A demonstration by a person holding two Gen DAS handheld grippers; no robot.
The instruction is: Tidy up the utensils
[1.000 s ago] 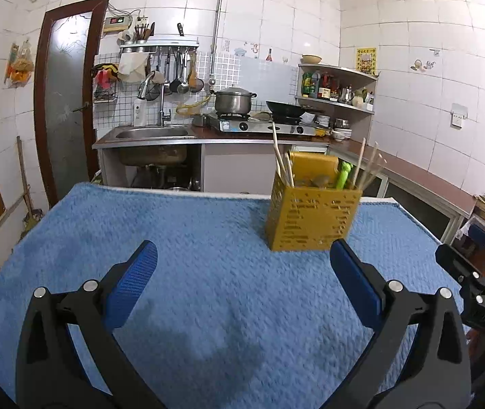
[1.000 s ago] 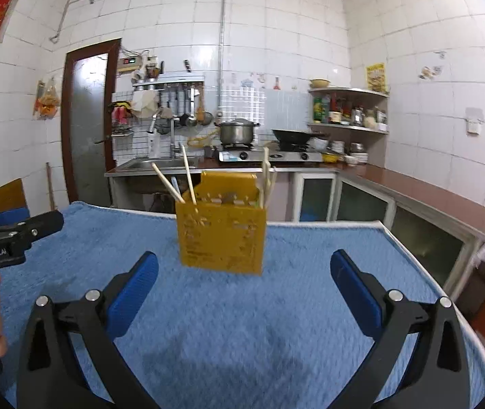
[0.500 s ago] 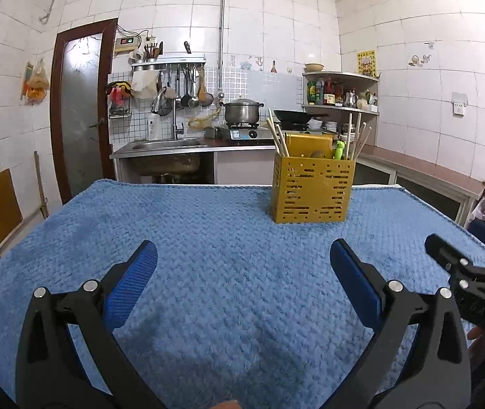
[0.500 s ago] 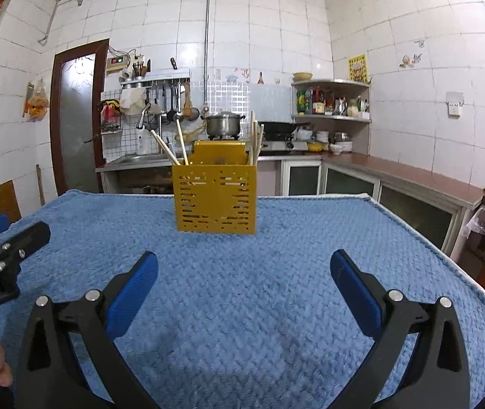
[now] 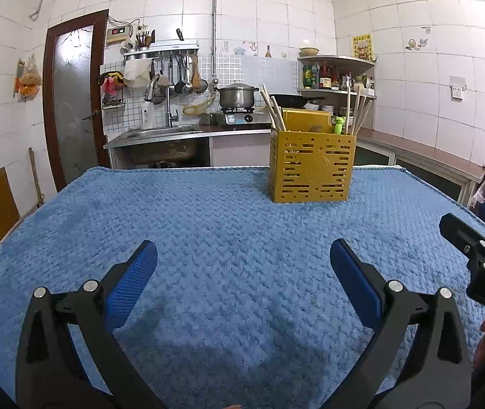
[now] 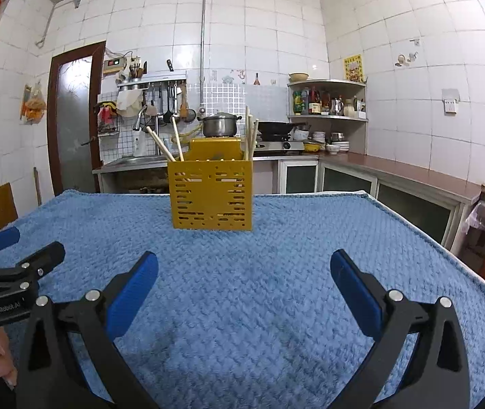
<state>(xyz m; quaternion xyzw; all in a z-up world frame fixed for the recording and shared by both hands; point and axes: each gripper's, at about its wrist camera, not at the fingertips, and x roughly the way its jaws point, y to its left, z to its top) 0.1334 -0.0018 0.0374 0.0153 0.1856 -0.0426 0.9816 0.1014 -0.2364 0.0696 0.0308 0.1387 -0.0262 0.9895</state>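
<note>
Blue towel (image 5: 229,238) bears yellow utensil caddy (image 5: 312,167).

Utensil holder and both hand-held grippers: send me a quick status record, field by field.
holder: yellow slotted utensil holder, upright on the blue towel
contents: wooden chopsticks leaning out on both sides, a green item
left hand-held gripper: open, empty, short of the holder
right hand-held gripper: open, empty, short of the holder
loose utensils on towel: none visible
</note>
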